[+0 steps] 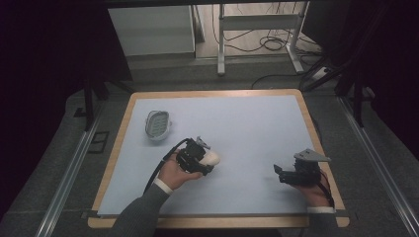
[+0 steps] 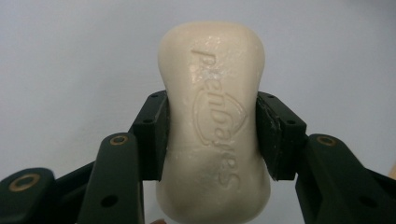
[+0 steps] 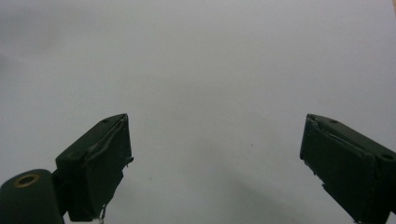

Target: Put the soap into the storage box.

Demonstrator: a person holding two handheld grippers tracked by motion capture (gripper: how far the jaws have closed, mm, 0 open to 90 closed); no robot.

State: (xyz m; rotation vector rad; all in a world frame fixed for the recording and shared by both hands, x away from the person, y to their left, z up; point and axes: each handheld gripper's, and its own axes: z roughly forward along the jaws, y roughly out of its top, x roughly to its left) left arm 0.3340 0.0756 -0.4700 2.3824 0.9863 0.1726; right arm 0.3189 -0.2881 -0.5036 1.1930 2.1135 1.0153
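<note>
Soap bar (image 2: 212, 121), cream-coloured, sits clamped at its waist in the left gripper (image 1: 205, 160) above the pale blue mat (image 1: 257, 128). Right gripper (image 3: 215, 158) waits empty, jaws wide apart. Carrying looks underway; next likely needs travel toward the soap dish (image 1: 157, 124), well apart.

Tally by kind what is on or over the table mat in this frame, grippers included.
Soap bar, clamped in the left gripper: 1
Soap dish: 1
Grippers, left and right gripper: 2
Total: 4

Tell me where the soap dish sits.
High view: the soap dish sits on the mat's far left, beyond the left gripper holding the soap bar.
</note>
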